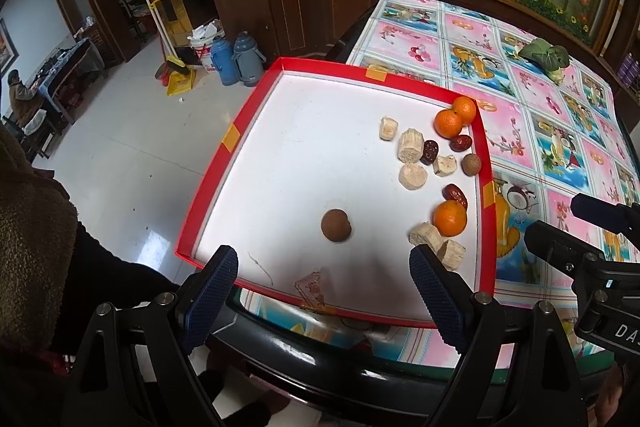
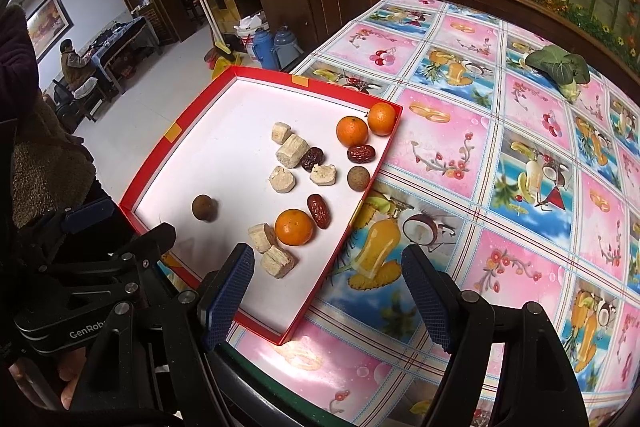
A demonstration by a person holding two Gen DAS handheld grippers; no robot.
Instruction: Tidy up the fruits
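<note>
Sitting in a shallow red tray (image 1: 486,163) with a white floor are the fruits: three oranges (image 2: 294,227), dark red dates (image 2: 319,211), pale sugarcane chunks (image 2: 292,151) and two brown longans, mostly bunched along the tray's right wall (one longan (image 1: 336,225) sits alone mid-tray). Tray's left half is bare, and its near corner overhangs the desk (image 2: 460,131) edge. Left gripper (image 1: 324,291) and right gripper (image 2: 328,297) both hover wide open at the near rim, holding nothing
</note>
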